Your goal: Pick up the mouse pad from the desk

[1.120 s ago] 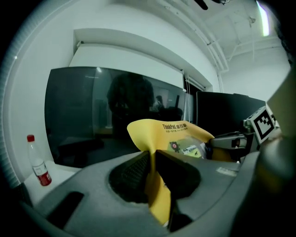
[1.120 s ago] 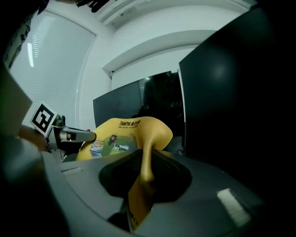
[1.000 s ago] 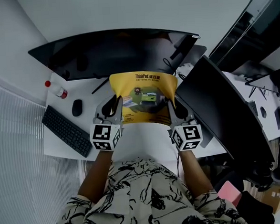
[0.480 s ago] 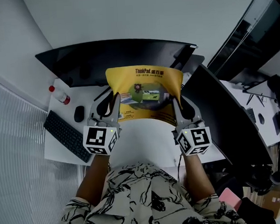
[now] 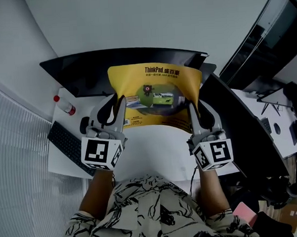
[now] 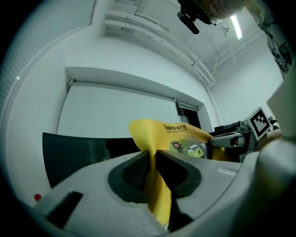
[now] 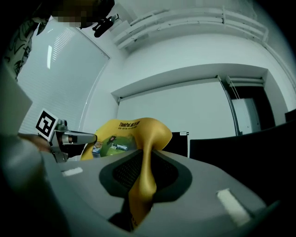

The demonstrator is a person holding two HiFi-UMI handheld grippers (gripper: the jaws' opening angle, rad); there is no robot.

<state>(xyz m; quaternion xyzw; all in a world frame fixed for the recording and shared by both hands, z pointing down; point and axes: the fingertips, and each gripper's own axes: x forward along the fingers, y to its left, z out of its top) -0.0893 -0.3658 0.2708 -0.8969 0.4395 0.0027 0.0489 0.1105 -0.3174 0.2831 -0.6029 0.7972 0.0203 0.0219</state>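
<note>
my head camera looks steeply down onto the left claw [image 5: 118,101], right claw [image 5: 193,106] and surface [image 5: 153,150]. each claw camera rides just behind its own jaws (really close in), facing along them toward the wall [image 5: 131,20]. all three share the mouse pad [image 5: 157,97].

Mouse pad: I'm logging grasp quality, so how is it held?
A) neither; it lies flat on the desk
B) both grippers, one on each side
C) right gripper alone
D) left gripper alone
B: the left gripper and the right gripper each have jaws shut on a side edge of the yellow mouse pad.
</note>
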